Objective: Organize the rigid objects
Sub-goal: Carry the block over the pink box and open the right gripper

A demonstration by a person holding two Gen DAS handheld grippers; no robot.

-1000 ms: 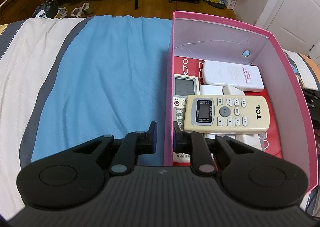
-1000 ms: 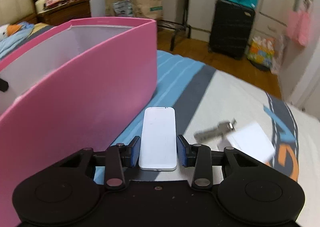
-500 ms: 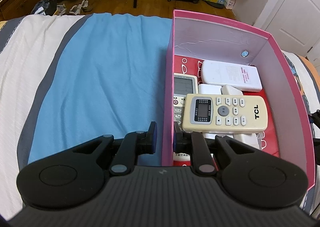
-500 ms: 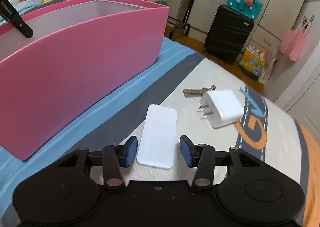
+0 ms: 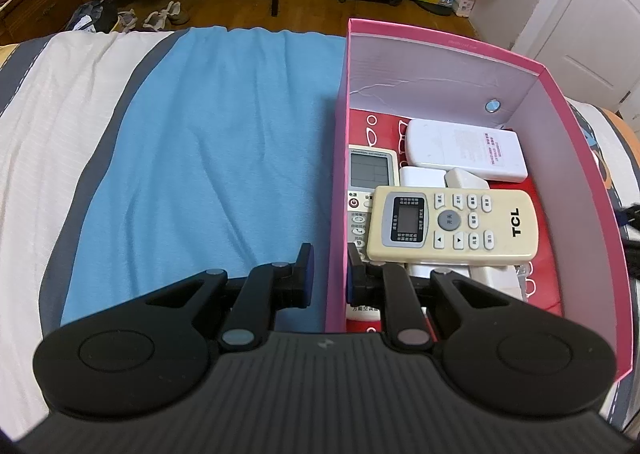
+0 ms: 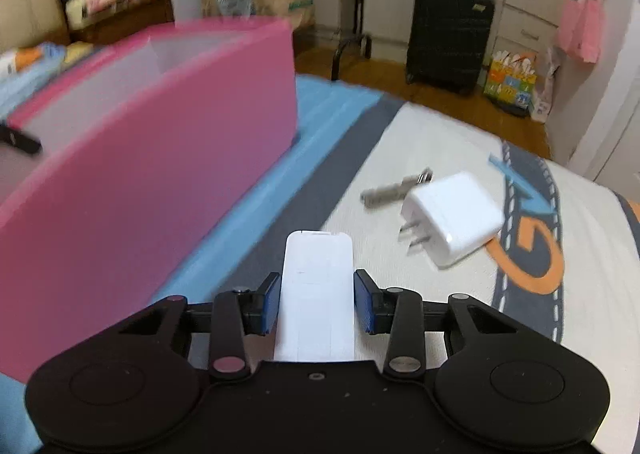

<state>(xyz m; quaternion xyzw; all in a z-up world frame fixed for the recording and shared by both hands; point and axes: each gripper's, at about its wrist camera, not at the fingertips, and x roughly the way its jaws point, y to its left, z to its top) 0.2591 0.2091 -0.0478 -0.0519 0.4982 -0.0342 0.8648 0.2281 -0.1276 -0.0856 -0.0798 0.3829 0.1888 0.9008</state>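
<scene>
Low in the left wrist view, the left gripper has its jaws drawn narrow onto the near left wall of the pink box, which sits on the right side of the frame on a blue blanket. Inside it a cream remote lies across a grey-screened remote, with a white remote behind them. At the bottom centre of the right wrist view, the right gripper has just been closing and now holds a white flat device between its pads. To the right, a white plug lies on the bed beside keys.
</scene>
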